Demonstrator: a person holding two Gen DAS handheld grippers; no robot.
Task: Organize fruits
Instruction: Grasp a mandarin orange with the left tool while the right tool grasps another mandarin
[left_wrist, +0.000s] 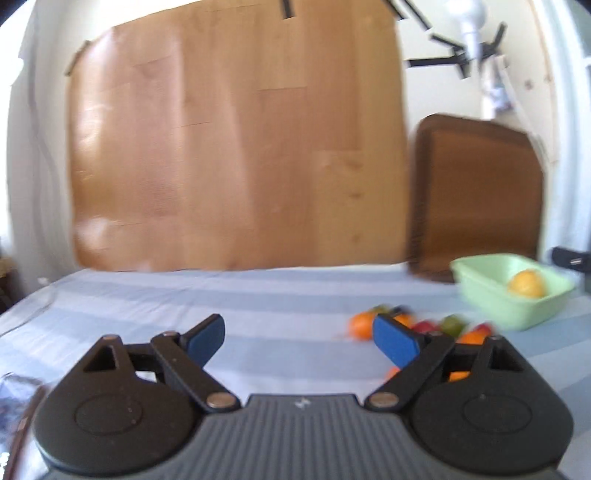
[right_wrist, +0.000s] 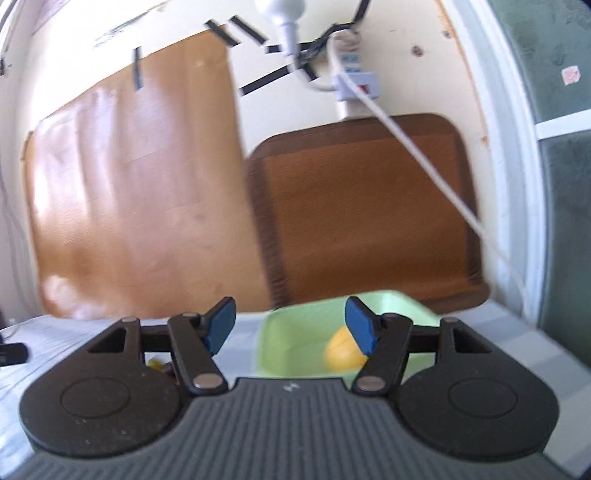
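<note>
Motion blur smears the loose fruit pile (left_wrist: 421, 326) on the striped desk (left_wrist: 280, 295), its pieces partly hidden behind the left gripper (left_wrist: 301, 341). In the right wrist view, a blue pad (right_wrist: 360, 328) covers one edge of the yellow fruit (right_wrist: 341, 352) inside the blurred green bin (right_wrist: 291, 336).

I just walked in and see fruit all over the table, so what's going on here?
Someone is sorting fruit with a handheld gripper in each hand. One yellow fruit already sits in the green tub, while a cluster of orange, red and green fruit lies loose on the striped tablecloth beside it. The left gripper is open and empty, to the left of the loose fruit. The right gripper is also open and empty, facing the tub.
</note>
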